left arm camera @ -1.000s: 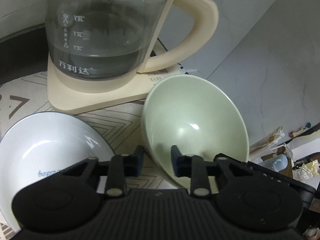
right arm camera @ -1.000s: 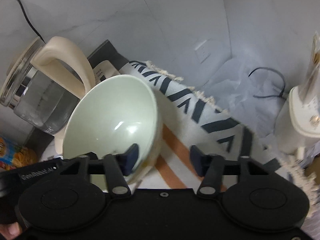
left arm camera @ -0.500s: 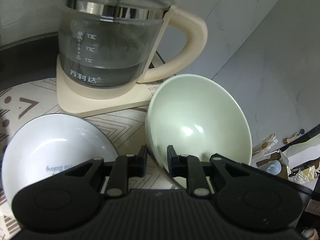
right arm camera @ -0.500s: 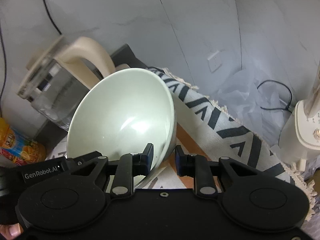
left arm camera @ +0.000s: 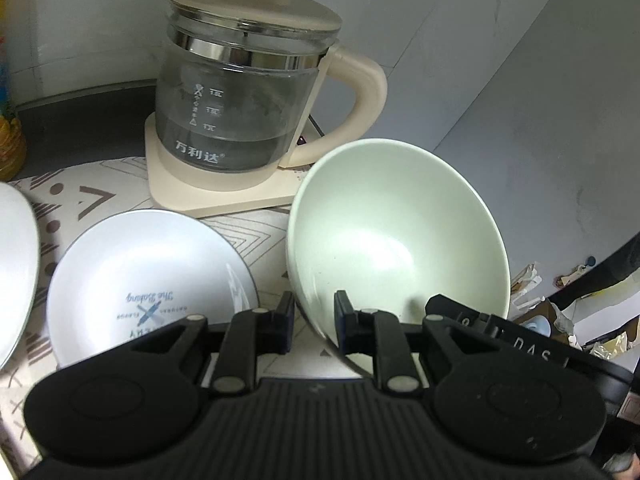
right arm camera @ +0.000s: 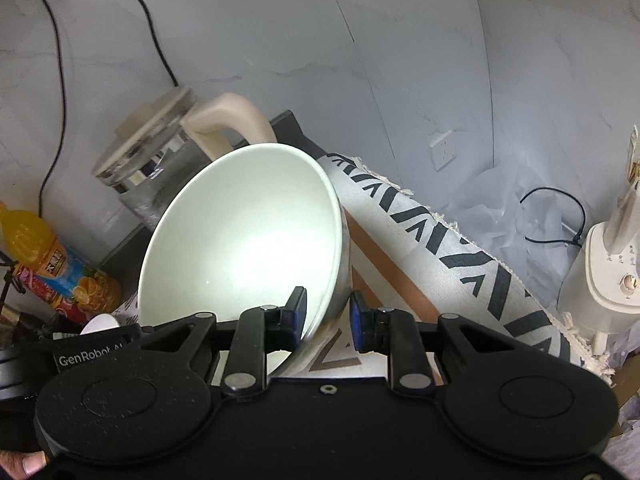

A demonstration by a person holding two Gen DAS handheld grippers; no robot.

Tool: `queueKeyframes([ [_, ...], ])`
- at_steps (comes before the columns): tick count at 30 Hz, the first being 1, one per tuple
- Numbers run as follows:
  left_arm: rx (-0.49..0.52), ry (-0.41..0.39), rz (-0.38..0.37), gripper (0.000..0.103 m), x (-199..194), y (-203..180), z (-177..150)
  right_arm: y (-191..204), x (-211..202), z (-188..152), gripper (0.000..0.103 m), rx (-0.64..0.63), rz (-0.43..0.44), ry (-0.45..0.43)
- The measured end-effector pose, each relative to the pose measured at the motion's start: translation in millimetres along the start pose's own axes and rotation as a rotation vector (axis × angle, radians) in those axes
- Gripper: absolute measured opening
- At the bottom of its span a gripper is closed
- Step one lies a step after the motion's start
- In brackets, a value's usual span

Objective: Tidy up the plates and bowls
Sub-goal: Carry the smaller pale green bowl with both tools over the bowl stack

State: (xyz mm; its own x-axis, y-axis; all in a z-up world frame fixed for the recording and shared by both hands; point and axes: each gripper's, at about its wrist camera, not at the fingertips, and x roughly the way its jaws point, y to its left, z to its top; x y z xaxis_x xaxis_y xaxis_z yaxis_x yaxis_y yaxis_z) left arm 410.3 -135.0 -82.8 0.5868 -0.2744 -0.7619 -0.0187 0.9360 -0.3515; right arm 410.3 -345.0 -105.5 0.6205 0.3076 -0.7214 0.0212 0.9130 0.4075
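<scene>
Gripping the pale green bowl (left arm camera: 396, 236) on two sides, I have both tools clamped on its rim: my left gripper (left arm camera: 312, 322) pinches the near-left edge, one pad inside the bowl and one outside, while my right gripper (right arm camera: 326, 316) bites the opposite edge the same way, with its left pad inside the bowl. The bowl tilts steeply toward the cameras and looks to be clear of the patterned cloth (left arm camera: 256, 232), though its underside is hidden from me.

Just beside it on the cloth lies a white dish (left arm camera: 148, 276) with blue lettering, flat and untouched; the edge of a second white plate (left arm camera: 16, 272) shows at the far left. Behind them stands a glass kettle (left arm camera: 240, 116) on its cream base, its handle close to the bowl's far rim. A juice bottle (right arm camera: 48, 264) stands at the left of the right wrist view.

By my reckoning the sorting is at an early stage. One bowl is in hand with no stacking spot yet in sight, and the two white pieces are still separate on the cloth. Setting the bowl down somewhere and gathering the plates remains.
</scene>
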Motion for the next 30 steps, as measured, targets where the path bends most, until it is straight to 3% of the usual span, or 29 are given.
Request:
queueKeyframes([
  [30, -0.055, -0.093, 0.026, 0.019, -90.2, 2.9, -52.0, 27.1, -73.1, -37.1, 0.023, -0.089, 0.081, -0.072],
])
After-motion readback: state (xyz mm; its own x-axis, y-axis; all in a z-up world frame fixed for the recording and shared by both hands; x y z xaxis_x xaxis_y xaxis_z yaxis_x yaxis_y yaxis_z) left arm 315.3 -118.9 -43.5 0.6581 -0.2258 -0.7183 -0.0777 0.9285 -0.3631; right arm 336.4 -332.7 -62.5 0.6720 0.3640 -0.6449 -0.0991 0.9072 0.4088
